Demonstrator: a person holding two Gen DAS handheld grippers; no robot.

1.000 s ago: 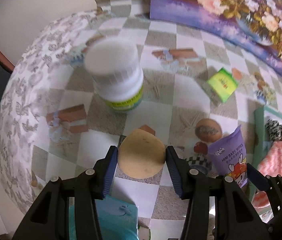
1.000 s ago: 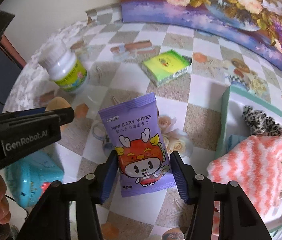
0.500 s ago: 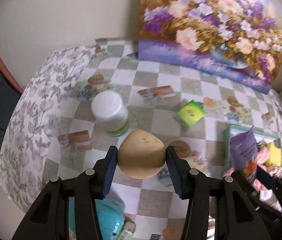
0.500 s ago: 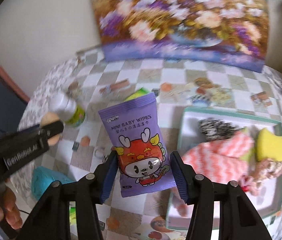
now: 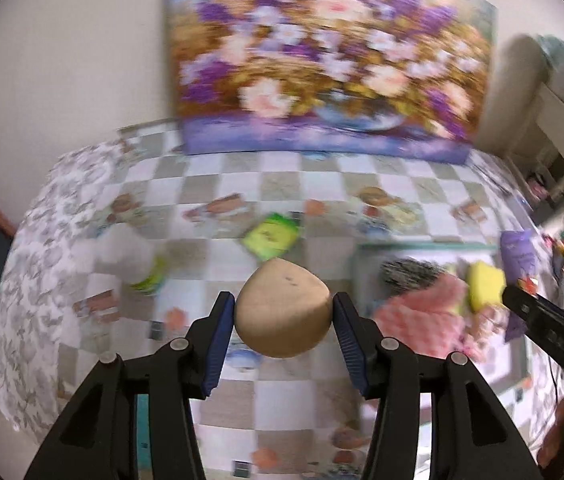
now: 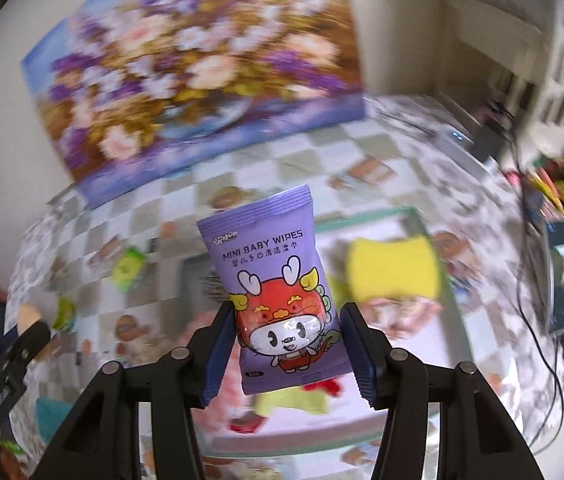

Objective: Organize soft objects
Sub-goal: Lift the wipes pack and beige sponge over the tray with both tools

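Note:
My left gripper (image 5: 284, 322) is shut on a tan teardrop sponge (image 5: 282, 312) and holds it in the air above the checkered table. My right gripper (image 6: 288, 338) is shut on a purple pack of mini baby wipes (image 6: 278, 292), held above the green-rimmed tray (image 6: 366, 216). The tray holds a yellow sponge (image 6: 394, 274), a pink knitted cloth (image 5: 422, 312) and a black-and-white fuzzy item (image 5: 410, 272). The right gripper also shows at the right edge of the left wrist view (image 5: 550, 320).
A white bottle with a green label (image 5: 130, 256) and a green packet (image 5: 270, 236) sit on the table's left half. A flower painting (image 5: 330, 68) leans on the back wall. Cables and clutter (image 6: 558, 264) lie at the right. A teal object (image 6: 52, 414) sits near the front left.
Both grippers have risen and swung right, carrying the sponge and the wipes. The wipes pack has moved from over the table to above the tray.

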